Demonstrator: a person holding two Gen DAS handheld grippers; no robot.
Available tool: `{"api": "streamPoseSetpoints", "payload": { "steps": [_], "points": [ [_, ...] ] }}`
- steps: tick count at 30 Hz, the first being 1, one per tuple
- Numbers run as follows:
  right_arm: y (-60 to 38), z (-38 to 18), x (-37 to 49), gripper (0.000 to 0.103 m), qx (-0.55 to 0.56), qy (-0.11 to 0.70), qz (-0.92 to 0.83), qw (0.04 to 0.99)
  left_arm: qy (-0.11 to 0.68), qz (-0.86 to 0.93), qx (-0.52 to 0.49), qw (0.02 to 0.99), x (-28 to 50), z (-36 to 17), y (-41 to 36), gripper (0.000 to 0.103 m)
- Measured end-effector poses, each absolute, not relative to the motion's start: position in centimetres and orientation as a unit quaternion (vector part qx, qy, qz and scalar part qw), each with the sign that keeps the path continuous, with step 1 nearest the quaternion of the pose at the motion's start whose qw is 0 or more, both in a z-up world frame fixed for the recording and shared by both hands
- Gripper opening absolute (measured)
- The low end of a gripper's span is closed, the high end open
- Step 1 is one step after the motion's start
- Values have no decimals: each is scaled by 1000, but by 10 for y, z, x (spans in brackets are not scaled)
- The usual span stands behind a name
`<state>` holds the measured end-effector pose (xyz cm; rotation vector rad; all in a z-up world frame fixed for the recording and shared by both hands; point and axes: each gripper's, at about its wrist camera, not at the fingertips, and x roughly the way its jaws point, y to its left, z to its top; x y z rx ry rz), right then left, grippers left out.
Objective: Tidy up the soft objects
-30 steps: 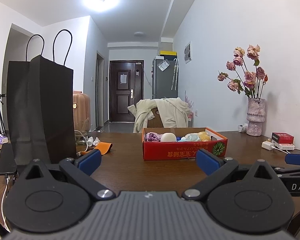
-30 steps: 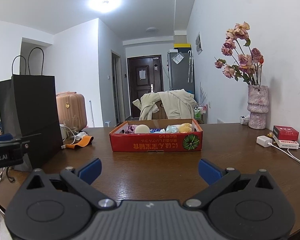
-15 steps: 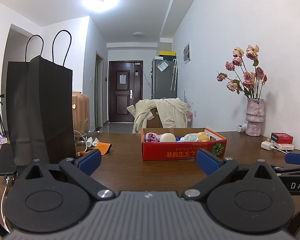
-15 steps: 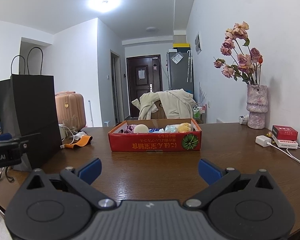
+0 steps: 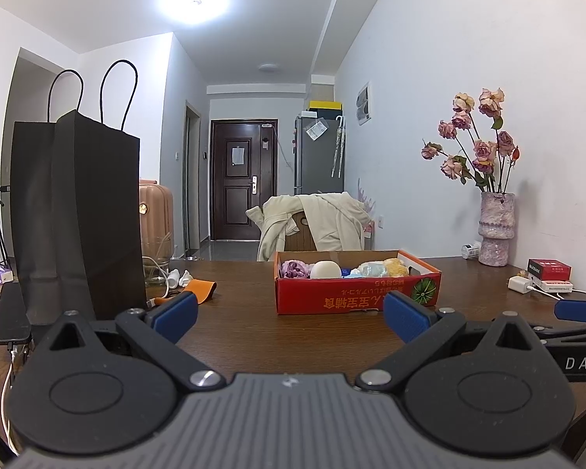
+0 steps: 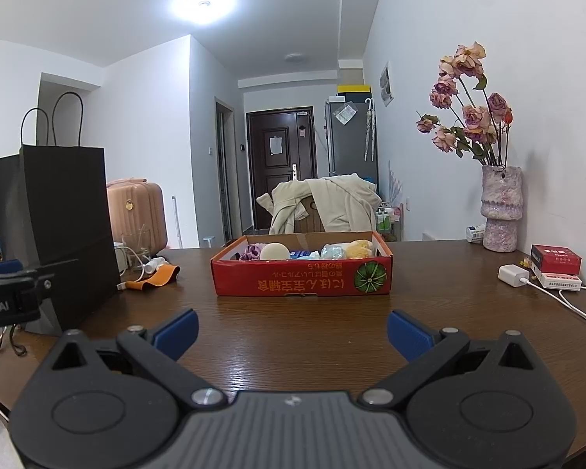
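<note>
Soft objects (image 6: 310, 251) sit bunched inside the red box (image 6: 301, 281) mid-bench (image 6: 293, 332). Left tongs (image 5: 289, 314) and right tongs (image 6: 291, 332) gape wide, empty, well short of it. Sorted already, or awaiting sorting: unclear.

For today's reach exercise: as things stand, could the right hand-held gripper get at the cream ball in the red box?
Probably yes. The right hand-held gripper is open and empty, bare table lies between it and the red box, and the cream ball sits exposed in the open top.
</note>
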<state>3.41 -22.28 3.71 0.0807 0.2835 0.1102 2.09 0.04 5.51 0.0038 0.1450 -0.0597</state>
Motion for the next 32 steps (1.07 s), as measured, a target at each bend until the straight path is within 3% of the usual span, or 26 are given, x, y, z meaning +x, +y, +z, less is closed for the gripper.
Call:
{"api": "streamPoseSetpoints", "payload": {
  "steps": [32],
  "points": [
    [-221, 40, 28, 103, 31, 122, 54, 991, 45, -35, 3, 998, 16, 59, 3, 103]
  ]
}}
